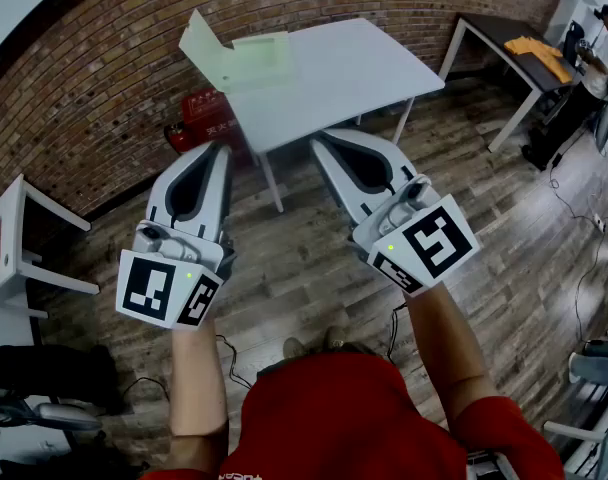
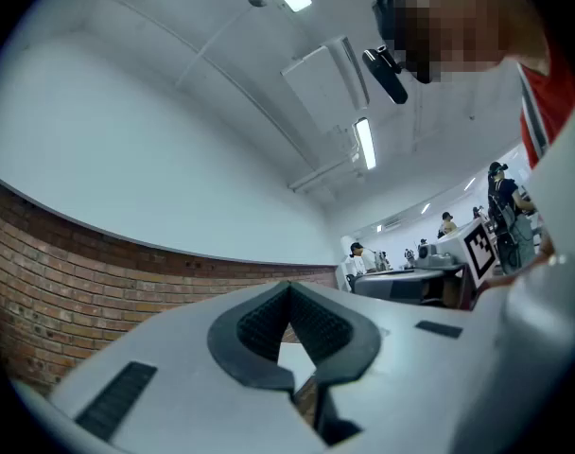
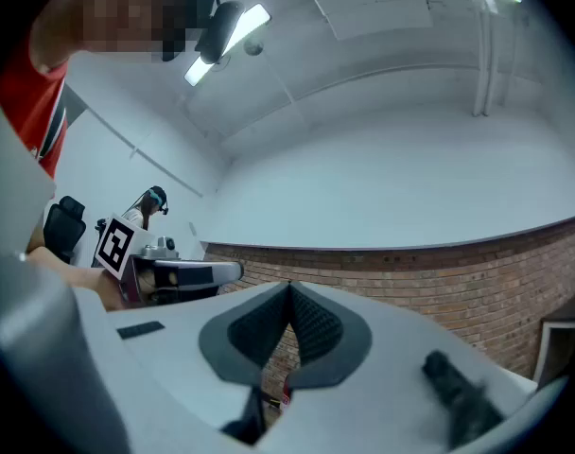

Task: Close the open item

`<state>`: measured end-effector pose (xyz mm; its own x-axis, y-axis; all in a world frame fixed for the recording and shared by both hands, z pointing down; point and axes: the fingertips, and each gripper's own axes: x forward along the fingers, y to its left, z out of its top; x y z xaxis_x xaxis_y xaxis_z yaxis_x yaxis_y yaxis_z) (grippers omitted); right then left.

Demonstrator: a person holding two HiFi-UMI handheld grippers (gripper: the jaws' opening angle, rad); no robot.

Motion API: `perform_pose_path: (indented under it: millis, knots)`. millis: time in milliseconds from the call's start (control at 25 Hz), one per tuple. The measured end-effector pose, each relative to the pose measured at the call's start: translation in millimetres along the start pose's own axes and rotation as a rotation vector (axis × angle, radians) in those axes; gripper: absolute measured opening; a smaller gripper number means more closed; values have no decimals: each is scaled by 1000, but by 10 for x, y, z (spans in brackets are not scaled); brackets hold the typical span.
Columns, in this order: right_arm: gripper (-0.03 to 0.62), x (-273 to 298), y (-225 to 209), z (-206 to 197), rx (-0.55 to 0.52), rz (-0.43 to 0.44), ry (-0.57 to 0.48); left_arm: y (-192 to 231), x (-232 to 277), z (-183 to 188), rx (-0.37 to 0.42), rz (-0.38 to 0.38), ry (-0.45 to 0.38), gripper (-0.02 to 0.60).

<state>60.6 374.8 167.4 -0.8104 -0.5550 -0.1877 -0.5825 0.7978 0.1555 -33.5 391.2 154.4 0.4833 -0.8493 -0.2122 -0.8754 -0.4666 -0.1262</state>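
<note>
A pale green box (image 1: pixel 252 56) lies on the white table (image 1: pixel 354 68) by the brick wall, with its lid (image 1: pixel 200 41) standing up at the left end. My left gripper (image 1: pixel 222 146) and right gripper (image 1: pixel 317 138) are held side by side in front of the table, well short of the box, and both point toward it. Each is shut with nothing between its jaws. In the left gripper view the left gripper (image 2: pixel 289 287) has its pads together against wall and ceiling. The right gripper view shows the right gripper (image 3: pixel 289 287) the same way. The box is in neither gripper view.
Red containers (image 1: pixel 206 113) stand on the floor under the table's left end. A dark-topped desk (image 1: pixel 504 33) with an orange thing on it stands at the far right, with a person beside it. A small white table (image 1: pixel 9 238) is at the left. Cables lie on the wooden floor.
</note>
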Motion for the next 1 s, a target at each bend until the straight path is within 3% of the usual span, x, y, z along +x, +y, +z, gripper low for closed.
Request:
perform_pose_path:
  millis: [200, 440, 1000]
  knots:
    - [31, 34, -67, -29, 1, 4, 9, 4, 73, -32, -6, -2, 4, 12]
    - [31, 20, -214, -105, 75, 32, -5, 11, 209, -162, -27, 20, 16, 12]
    - [31, -18, -639, -351, 59, 89, 27, 38, 459, -385, -29, 114, 37, 11]
